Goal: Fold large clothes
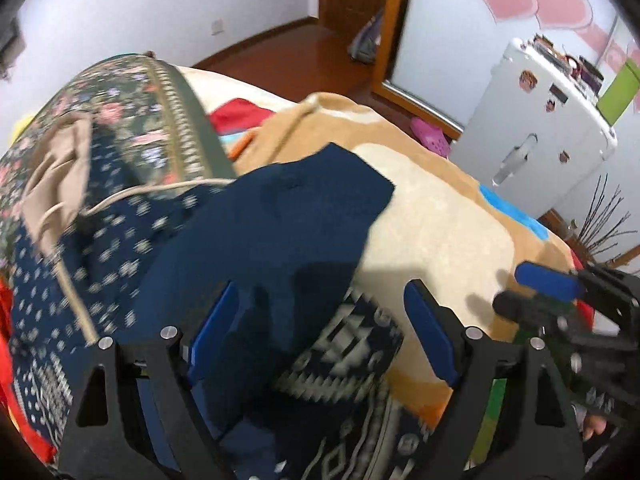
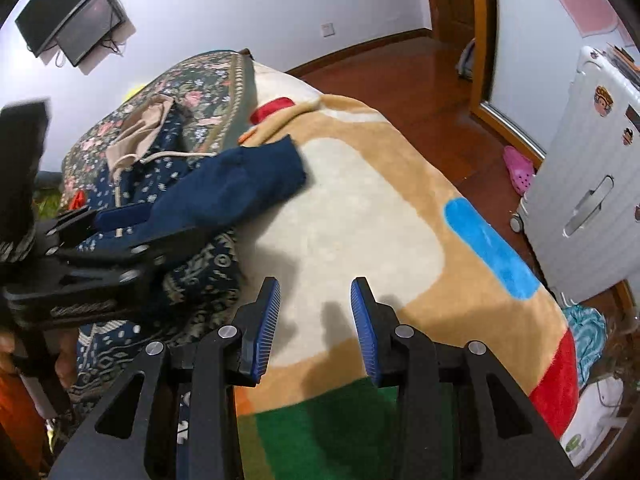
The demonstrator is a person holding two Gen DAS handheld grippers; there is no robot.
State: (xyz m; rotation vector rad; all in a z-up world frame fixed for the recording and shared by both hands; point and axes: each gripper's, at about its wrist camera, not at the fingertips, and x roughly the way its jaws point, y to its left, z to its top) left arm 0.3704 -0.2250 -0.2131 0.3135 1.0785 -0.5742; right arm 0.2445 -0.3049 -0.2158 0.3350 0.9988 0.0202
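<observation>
Sweater [image 1: 256, 216] first: navy knit, white patterned bands, plain navy flap folded across it, bunched on the bed's left half. Your left gripper [image 1: 320, 320] hangs over it, jaws wide, cloth between them but the pads not pressing. Your right gripper [image 2: 316, 320] sits over bare blanket [image 2: 360, 216], jaws narrow with nothing between them. A beige drawstring garment [image 1: 56, 176] lies across the sweater's far end, against a floral quilt [image 1: 132, 96]. Beyond the bed: wooden floor [image 2: 400, 72], white suitcase [image 2: 592, 184], pink slipper [image 2: 518, 170], wall-mounted screen [image 2: 72, 20].
</observation>
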